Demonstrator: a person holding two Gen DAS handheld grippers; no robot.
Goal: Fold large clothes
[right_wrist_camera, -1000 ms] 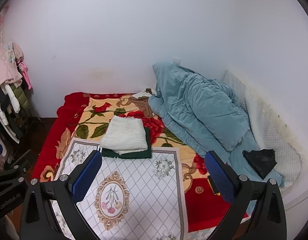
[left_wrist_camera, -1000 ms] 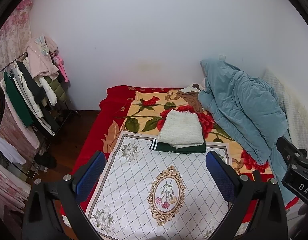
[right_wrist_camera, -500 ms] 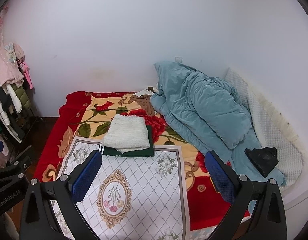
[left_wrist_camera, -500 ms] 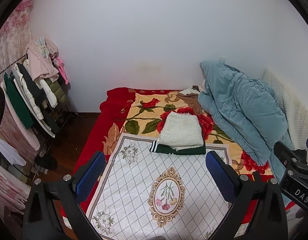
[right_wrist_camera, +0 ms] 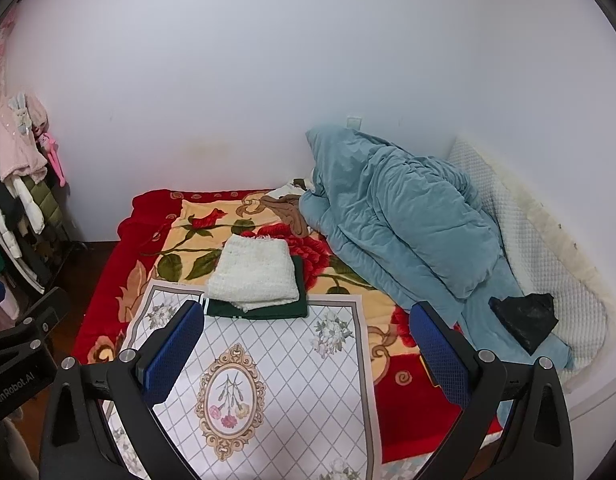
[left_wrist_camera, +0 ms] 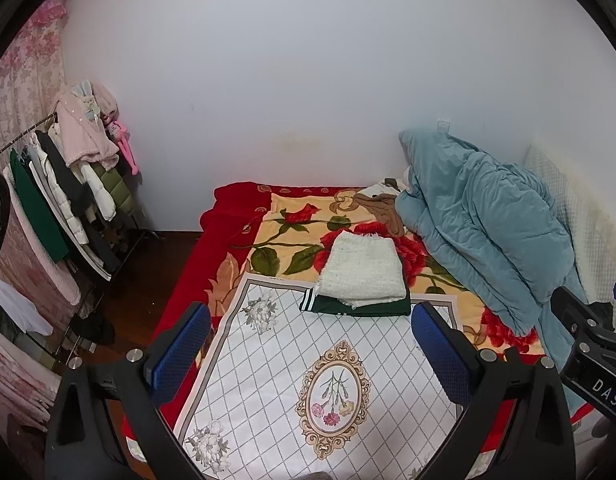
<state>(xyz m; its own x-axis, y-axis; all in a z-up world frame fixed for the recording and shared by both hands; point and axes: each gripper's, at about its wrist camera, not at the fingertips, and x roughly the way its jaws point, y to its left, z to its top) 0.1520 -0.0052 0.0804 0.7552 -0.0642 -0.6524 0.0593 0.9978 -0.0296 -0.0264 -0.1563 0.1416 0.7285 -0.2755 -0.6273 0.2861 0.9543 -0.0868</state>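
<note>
A folded white knit garment (left_wrist_camera: pixel 364 270) lies on a folded dark green garment (left_wrist_camera: pixel 360 307) at the far edge of a white patterned cloth (left_wrist_camera: pixel 308 380) on the bed. They also show in the right wrist view: white garment (right_wrist_camera: pixel 253 272), green garment (right_wrist_camera: pixel 259 309), cloth (right_wrist_camera: pixel 267 380). My left gripper (left_wrist_camera: pixel 310 344) is open and empty, held above the cloth, short of the stack. My right gripper (right_wrist_camera: pixel 305 340) is open and empty, also above the cloth. A brown garment (left_wrist_camera: pixel 382 206) lies loose near the wall.
A rumpled blue quilt (left_wrist_camera: pixel 484 232) fills the bed's right side. A red floral blanket (left_wrist_camera: pixel 235 248) covers the bed. A clothes rack (left_wrist_camera: pixel 55 196) stands at the left by the dark floor. A black item (right_wrist_camera: pixel 526 318) lies on the quilt's edge.
Both grippers have drifted slightly back and up; the stack sits a little lower and farther in view. Nothing on the bed moved.
</note>
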